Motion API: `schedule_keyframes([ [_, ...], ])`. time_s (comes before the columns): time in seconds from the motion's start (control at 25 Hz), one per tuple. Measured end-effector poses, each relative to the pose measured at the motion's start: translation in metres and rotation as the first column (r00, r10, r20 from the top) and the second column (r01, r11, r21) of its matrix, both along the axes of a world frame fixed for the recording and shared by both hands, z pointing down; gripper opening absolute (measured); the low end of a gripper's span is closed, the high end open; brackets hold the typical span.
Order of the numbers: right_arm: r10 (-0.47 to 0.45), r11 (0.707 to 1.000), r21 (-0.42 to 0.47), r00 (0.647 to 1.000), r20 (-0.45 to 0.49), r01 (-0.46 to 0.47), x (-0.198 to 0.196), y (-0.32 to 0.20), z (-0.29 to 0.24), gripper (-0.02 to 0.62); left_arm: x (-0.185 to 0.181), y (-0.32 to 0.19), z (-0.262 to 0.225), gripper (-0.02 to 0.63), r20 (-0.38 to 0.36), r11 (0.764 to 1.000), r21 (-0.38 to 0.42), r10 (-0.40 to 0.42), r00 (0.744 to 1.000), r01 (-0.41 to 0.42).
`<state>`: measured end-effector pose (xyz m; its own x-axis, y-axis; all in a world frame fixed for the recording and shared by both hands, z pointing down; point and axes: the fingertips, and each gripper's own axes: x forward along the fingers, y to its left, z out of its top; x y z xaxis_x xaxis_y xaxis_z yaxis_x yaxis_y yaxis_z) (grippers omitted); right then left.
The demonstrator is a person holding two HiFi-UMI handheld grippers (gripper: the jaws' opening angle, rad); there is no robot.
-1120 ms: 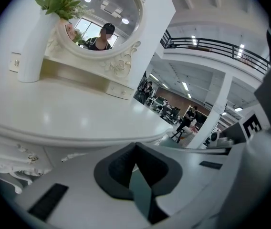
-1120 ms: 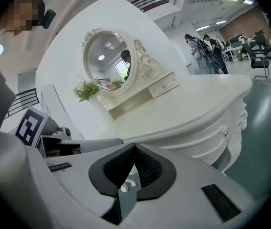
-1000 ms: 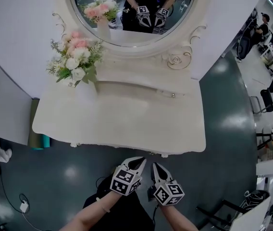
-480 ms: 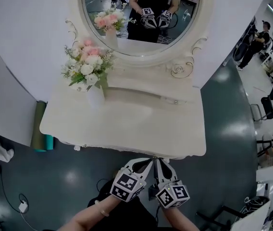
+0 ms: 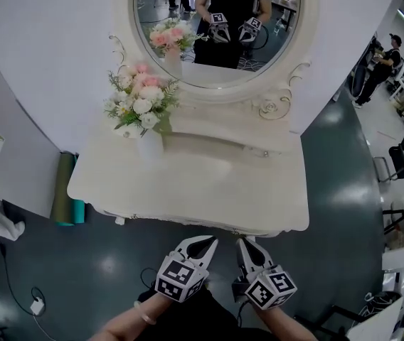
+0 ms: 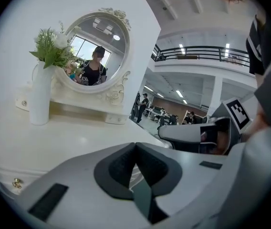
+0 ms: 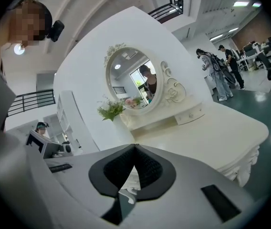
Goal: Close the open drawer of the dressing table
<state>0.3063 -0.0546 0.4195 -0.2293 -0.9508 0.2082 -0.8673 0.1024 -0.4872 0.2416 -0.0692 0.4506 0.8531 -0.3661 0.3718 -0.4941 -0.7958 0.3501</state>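
The left gripper (image 5: 200,243) and right gripper (image 5: 249,247) both have their fingers pressed tip to tip, gripping nothing. Just ahead of them, the dressing table's drawer (image 5: 220,228) lies flush under the worktop (image 5: 188,190) edge. A flower vase (image 5: 149,144) stands well beyond, to the left.

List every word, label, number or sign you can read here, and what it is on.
No words, numbers or brand names can be read in any view.
The only signs are black-and-white square markers, patterns without letters, on the left claw's cube and the right claw's cube.
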Motion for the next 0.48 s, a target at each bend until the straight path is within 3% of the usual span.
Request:
schedule_keyframes([
  [0.16,0.022,0.999,-0.028,0.999,-0.033,-0.023,0.017,0.014,0.001,0.023,-0.005,0.007,0.002,0.018,0.025,0.999,0.005,0.032,0.999,-0.032],
  [0.48,0.085,0.993,-0.088,0.996,0.002,-0.084,0.029,0.031,0.011,0.023,-0.006,0.007,0.004,0.018,0.043,0.999,0.001,0.050,0.998,-0.050],
])
